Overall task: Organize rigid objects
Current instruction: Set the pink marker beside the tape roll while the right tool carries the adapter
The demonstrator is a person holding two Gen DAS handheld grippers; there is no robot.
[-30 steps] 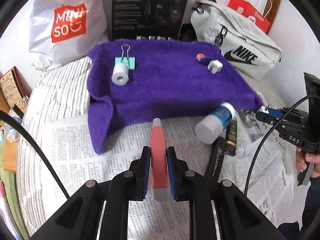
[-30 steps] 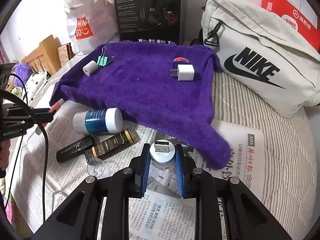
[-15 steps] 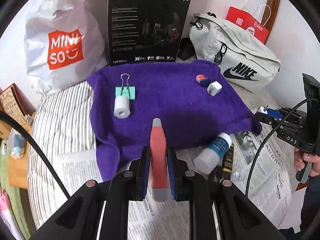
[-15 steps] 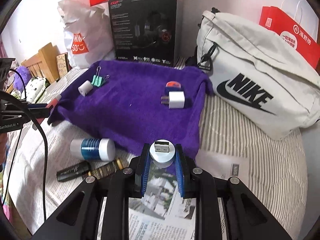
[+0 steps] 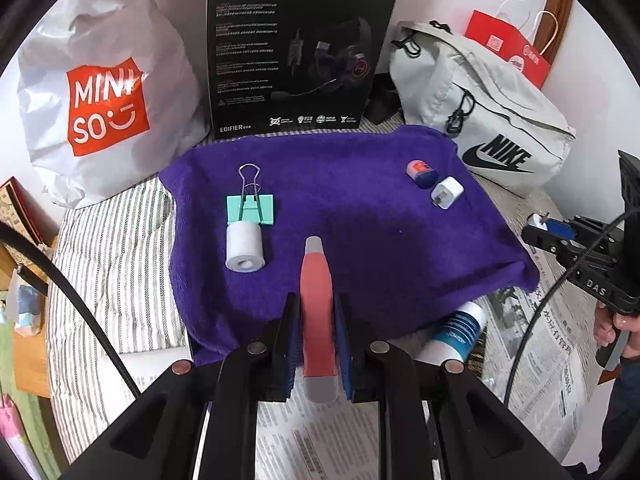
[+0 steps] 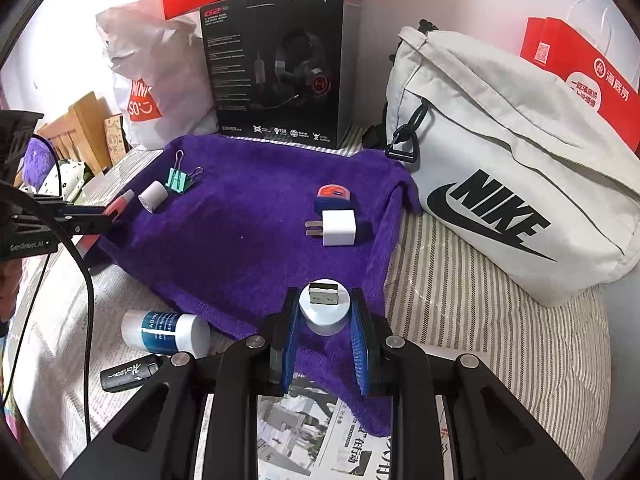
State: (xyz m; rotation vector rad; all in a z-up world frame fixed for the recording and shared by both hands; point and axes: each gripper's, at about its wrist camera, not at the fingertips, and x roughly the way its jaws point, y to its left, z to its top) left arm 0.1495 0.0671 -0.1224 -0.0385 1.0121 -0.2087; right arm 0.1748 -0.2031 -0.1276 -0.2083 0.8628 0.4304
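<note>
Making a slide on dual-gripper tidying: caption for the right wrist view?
Right gripper holds a round USB adapter over the purple towel, beside a white charger.

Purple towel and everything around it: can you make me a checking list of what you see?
Surface: purple towel spread over a striped bedsheet and newspaper.
Job's things: on the towel, a white roll touching a green binder clip; a white plug beside a red-and-blue piece.
Clutter: blue-and-white bottle and black tube lying on the newspaper.
Grippers: left gripper shut on a red tool; right gripper shut on a white USB piece.
Cables: black cable by the left gripper.
Surroundings: Nike bag, headset box, Miniso bag.
</note>
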